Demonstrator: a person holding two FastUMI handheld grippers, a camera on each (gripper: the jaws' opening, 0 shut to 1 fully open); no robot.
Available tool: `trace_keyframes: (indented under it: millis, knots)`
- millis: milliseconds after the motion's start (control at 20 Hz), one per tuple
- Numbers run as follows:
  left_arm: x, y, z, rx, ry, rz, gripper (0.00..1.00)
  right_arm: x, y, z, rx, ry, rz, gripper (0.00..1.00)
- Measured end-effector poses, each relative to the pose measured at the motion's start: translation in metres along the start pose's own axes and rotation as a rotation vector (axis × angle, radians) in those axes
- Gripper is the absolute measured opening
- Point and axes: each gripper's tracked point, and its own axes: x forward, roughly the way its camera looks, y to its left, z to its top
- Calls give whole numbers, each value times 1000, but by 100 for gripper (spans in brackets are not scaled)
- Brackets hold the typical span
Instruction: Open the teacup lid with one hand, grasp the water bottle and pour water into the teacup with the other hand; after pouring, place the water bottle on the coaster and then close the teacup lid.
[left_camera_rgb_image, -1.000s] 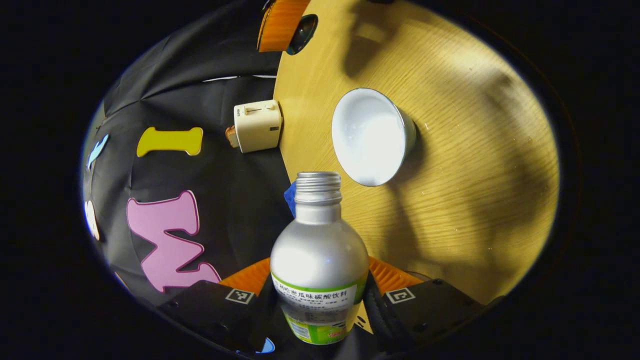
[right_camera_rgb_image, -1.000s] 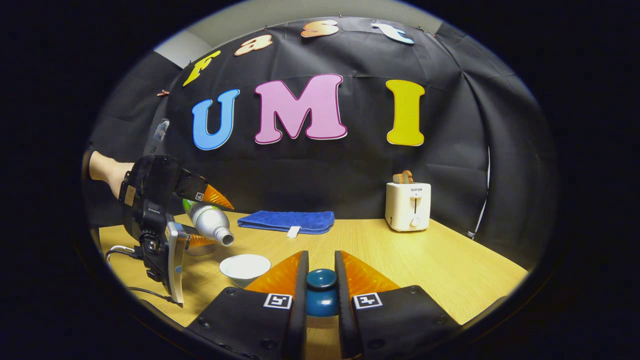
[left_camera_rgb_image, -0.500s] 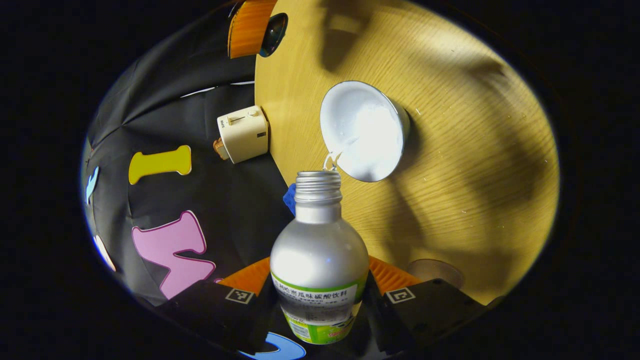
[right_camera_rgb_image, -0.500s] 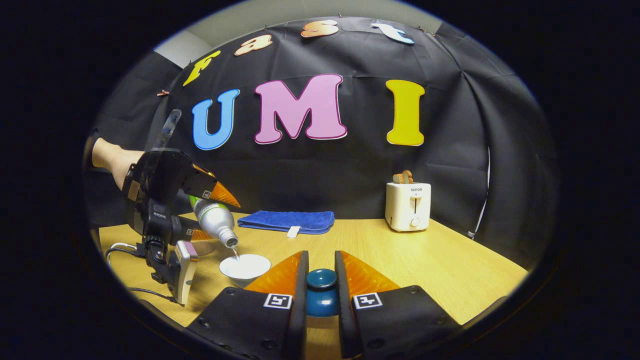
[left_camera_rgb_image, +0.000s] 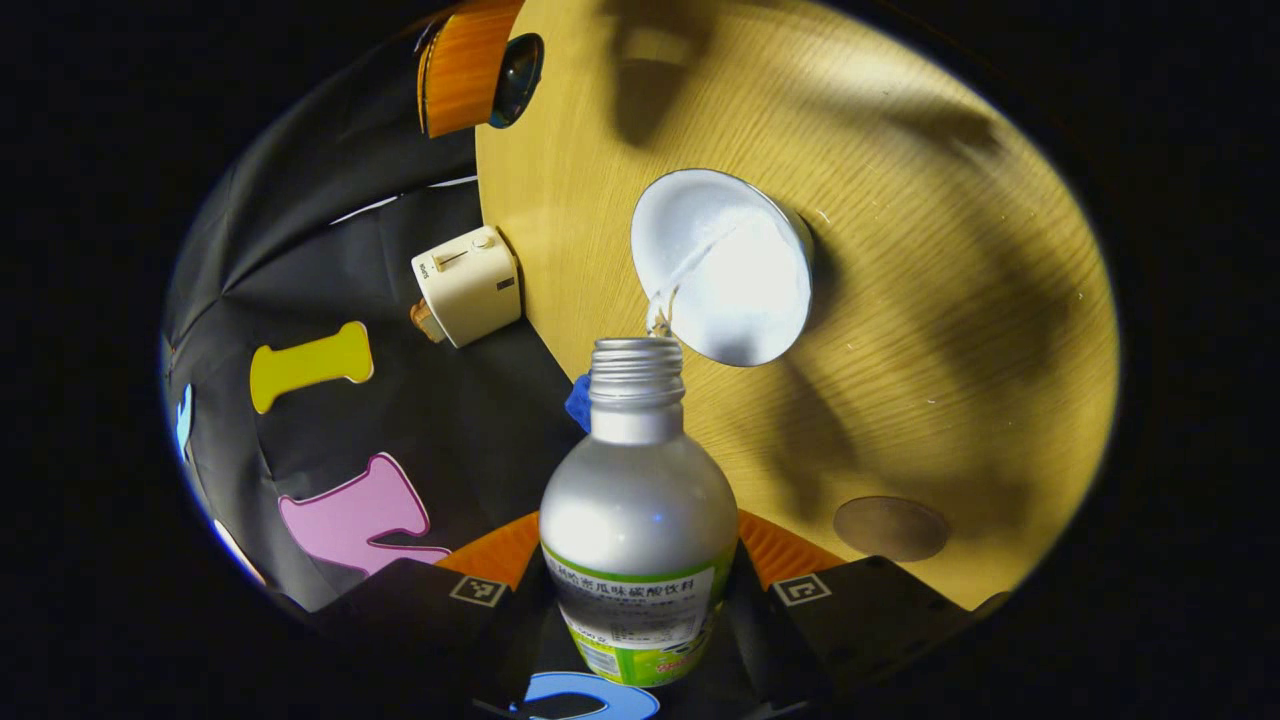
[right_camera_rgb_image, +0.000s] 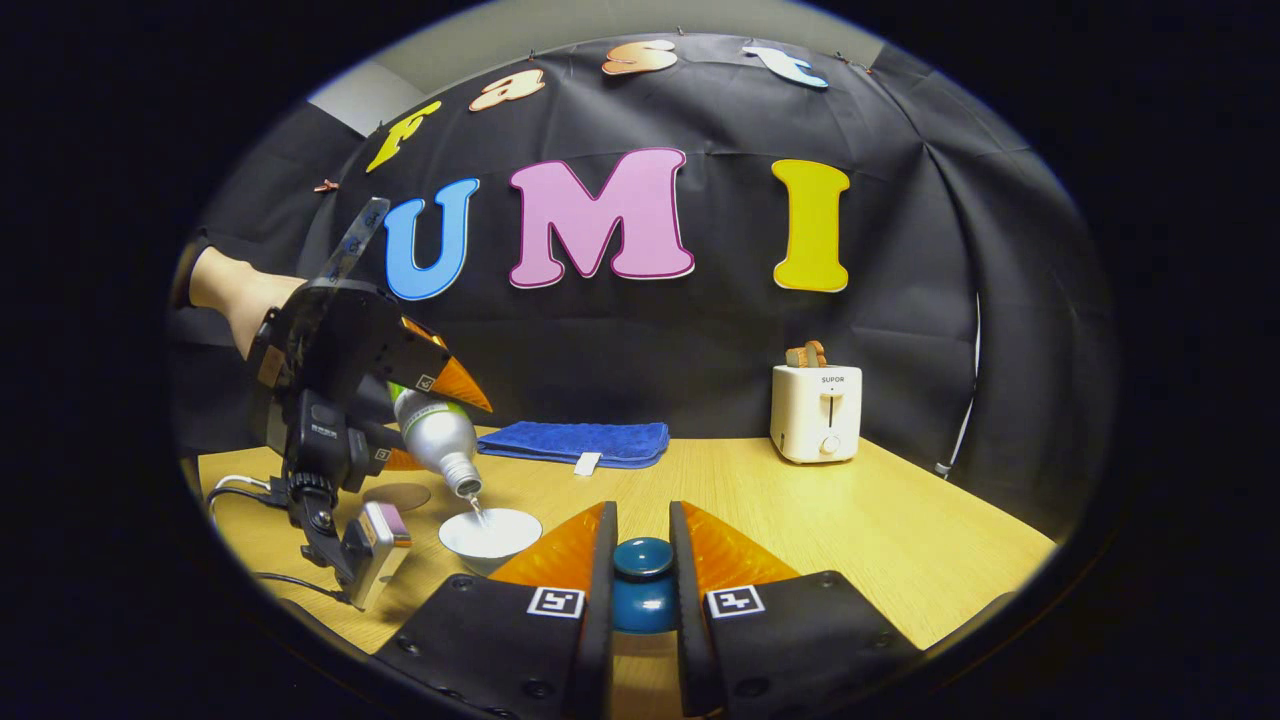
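While water is poured, the bottle (left_camera_rgb_image: 638, 520) is held tilted in the left gripper (left_camera_rgb_image: 640, 590), both fingers pressed against its labelled body, its open neck just above the teacup (left_camera_rgb_image: 722, 265). A thin stream (left_camera_rgb_image: 672, 292) is seen in the left gripper view, running from the neck into the white bowl of the teacup. The coaster (left_camera_rgb_image: 890, 528), a brown disc on the table (left_camera_rgb_image: 950, 300), is shown plainly in that view, near the teacup on the side away from the toaster (left_camera_rgb_image: 467, 285).

From the right gripper view the same pour is seen sideways: the bottle (right_camera_rgb_image: 438, 437) is slanted mouth-down over the teacup (right_camera_rgb_image: 491, 533), clamped in the left gripper (right_camera_rgb_image: 425, 405), which is held by a hand (right_camera_rgb_image: 235, 300) at the far left. The coaster (right_camera_rgb_image: 396, 496) is partly hidden behind that gripper, just beside the teacup. A blue towel (right_camera_rgb_image: 575, 442) is laid behind the teacup, with the toaster (right_camera_rgb_image: 816, 410) well apart from it.

The right gripper (right_camera_rgb_image: 642, 560) is closed on the dark knob of the lid (right_camera_rgb_image: 642, 582), held off the teacup and near it.
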Motion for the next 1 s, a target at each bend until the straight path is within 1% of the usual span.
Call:
trace_keyframes:
  millis: [100,300,500,700,1000]
  knots:
    - [3,-2,-6,35,8,-3,81,-1,1,-1,0,0,0,30]
    - [9,-4,-17,71,23,-12,81,0,0,0,0,0,0,30]
    - [7,-19,-36,98,40,-20,81,-1,0,0,0,0,0,30]
    - [6,-1,-49,125,61,-26,81,-1,0,0,0,0,0,30]
    - [4,1,-45,163,71,-5,81,0,-1,0,0,0,0,30]
